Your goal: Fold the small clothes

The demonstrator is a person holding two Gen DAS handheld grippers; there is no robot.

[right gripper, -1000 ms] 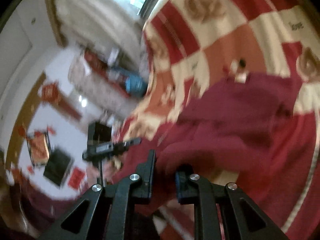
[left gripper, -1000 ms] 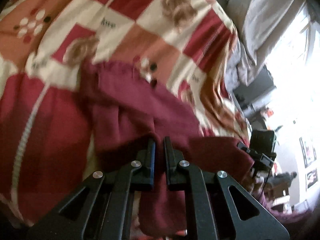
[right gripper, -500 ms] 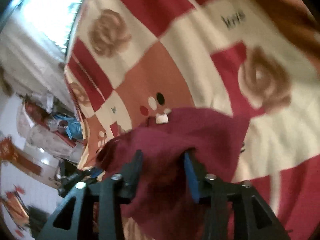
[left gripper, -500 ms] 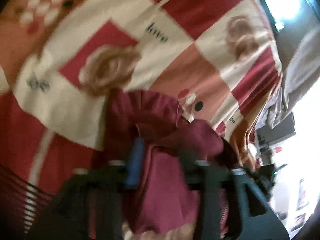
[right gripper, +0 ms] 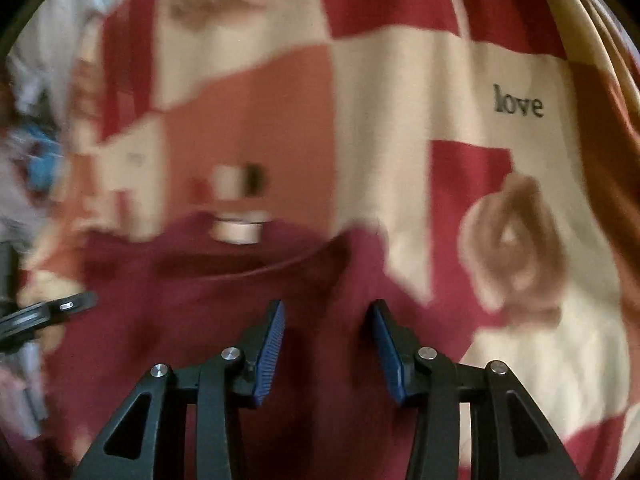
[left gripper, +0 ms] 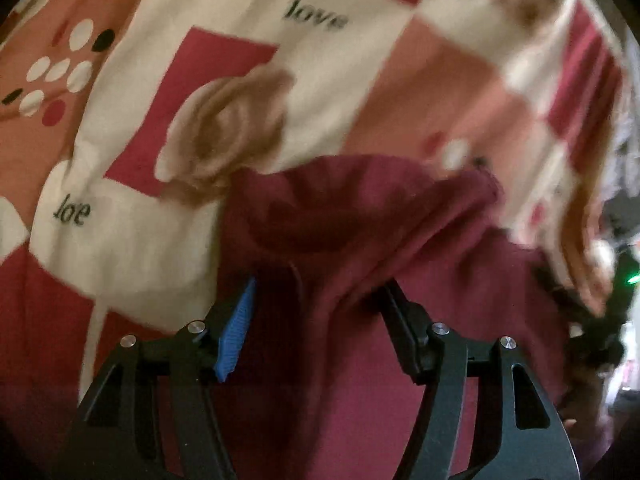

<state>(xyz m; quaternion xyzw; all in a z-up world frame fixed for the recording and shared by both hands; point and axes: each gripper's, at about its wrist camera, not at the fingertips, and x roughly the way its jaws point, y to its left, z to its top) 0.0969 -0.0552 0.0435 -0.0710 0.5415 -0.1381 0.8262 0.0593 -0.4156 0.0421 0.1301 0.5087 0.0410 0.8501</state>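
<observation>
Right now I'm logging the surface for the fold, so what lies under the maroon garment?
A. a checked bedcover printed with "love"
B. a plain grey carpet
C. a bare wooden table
A: the maroon garment lies on a red, cream and pink checked bedcover printed "love".

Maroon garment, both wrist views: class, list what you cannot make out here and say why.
- Garment type and lower part: left wrist view, cut off by the bottom edge and the left gripper.
- White label text: right wrist view, motion blur.
- Room beyond the bedspread: both views, blurred at the fisheye rim.
- Cloth under the right gripper: dark shadow.
</observation>
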